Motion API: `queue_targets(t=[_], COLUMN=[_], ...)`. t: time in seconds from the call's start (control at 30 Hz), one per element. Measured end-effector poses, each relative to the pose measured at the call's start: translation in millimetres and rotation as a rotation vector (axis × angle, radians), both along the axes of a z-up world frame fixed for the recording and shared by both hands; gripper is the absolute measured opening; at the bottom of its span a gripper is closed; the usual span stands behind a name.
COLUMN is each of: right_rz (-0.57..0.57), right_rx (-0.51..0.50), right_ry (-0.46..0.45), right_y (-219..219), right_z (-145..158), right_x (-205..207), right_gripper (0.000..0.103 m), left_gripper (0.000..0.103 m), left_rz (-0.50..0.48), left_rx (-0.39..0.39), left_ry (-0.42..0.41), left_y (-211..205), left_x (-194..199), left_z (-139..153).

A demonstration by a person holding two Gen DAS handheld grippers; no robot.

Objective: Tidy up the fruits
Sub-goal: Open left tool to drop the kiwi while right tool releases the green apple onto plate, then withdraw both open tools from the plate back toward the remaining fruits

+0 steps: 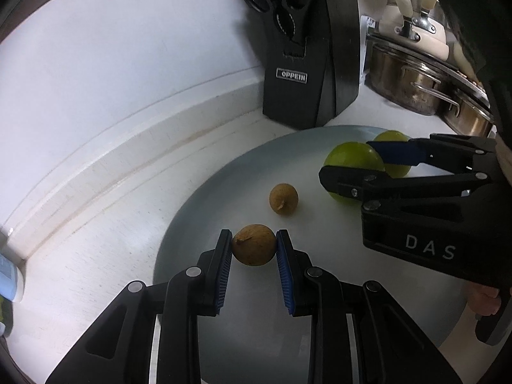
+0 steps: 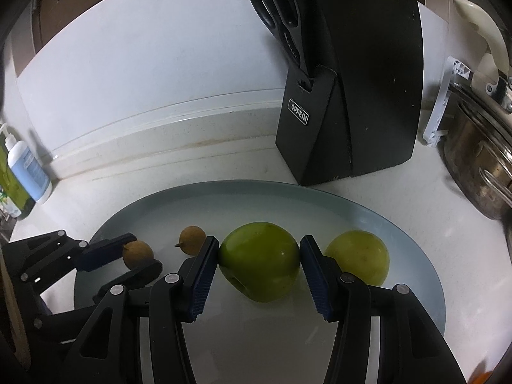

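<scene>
All four fruits sit on our pale blue round plate (image 2: 416, 224). Our left gripper (image 1: 254, 246) clamps a small brown round fruit (image 1: 253, 249); our right gripper (image 2: 259, 262) clamps a large green fruit (image 2: 260, 260). Sorting looks nearly done.
</scene>
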State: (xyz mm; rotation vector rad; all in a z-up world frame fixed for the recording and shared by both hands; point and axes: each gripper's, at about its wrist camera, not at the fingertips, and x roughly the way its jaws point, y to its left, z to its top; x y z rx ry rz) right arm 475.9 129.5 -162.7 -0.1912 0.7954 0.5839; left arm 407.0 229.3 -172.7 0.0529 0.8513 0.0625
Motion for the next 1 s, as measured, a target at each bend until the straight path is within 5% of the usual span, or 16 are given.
queue_targets(t=[0.23, 0.47, 0.63, 1.0], right_rz=[0.004, 0.006, -0.007, -0.094], right_rx=[-0.008, 0.018, 0.046, 0.096], right_ry=[-0.006, 0.018, -0.058, -0.179], right_y=[1.7, -2.6, -10.1, -41.6], right_z=[-1.6, -0.4, 19.8, 65.5], right_x=[-1.6, 0.4, -13.7, -49.7], right_gripper=[0.054, 0.054, 0.062, 0.072], left_gripper=[0.028, 0.058, 0.072, 0.082], left_rz=[0.007, 0.029, 0.050, 0.111], left_rx=[-0.025, -0.026, 0.010, 0.010], left_ry=[0.020, 0.003, -0.052, -0.176], left_y=[1.2, 1.5, -1.2, -4.3], left_x=[2.5, -0.5, -10.8, -40.8], left_z=[-5.9, 1.0, 18.3, 69.0])
